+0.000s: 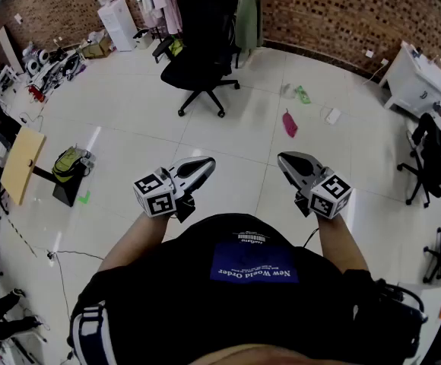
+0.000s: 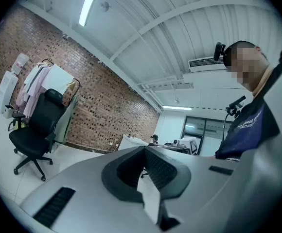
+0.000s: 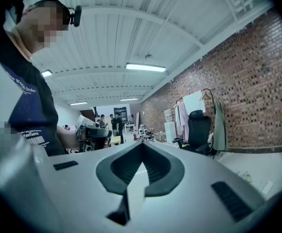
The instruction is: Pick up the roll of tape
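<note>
No roll of tape shows in any view. In the head view I hold both grippers level in front of my body, above the white floor. The left gripper [image 1: 207, 162] has its jaws closed tip to tip with nothing between them, and its own view shows the same [image 2: 144, 149]. The right gripper [image 1: 283, 158] is likewise shut and empty [image 3: 142, 144]. The two point away from me and slightly toward each other. Each carries its marker cube near my hand.
A black office chair [image 1: 200, 44] stands ahead by the brick wall. Small pink [image 1: 290, 123], green [image 1: 302, 94] and white [image 1: 332, 115] items lie on the floor. A white desk [image 1: 418, 78] is at the right, a wooden board [image 1: 23, 162] and a green bag [image 1: 70, 162] at the left.
</note>
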Available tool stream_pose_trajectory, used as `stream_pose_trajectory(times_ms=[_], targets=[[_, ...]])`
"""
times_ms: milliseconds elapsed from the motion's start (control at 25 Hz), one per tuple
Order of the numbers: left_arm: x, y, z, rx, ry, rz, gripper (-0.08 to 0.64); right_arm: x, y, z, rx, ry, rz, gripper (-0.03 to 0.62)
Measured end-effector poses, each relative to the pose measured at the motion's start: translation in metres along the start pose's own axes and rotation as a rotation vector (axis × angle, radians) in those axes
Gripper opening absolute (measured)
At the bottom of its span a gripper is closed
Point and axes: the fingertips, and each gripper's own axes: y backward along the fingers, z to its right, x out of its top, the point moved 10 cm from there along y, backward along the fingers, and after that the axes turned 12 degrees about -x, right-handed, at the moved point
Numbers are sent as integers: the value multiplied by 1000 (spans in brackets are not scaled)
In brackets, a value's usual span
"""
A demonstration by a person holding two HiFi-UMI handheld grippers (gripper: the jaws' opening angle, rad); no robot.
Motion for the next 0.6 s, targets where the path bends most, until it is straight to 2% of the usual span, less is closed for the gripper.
stream_pose_trajectory(times_ms=[160, 320, 600], targets=[[-8, 5, -9, -18, 25, -4, 6, -1, -20, 2, 5, -6, -6, -14], [-4, 31, -38, -28, 21, 9, 6, -1, -58, -7, 4, 3, -23, -14], [42, 85, -117, -91, -20, 8, 6, 26, -152, -31, -49, 17, -22, -14]])
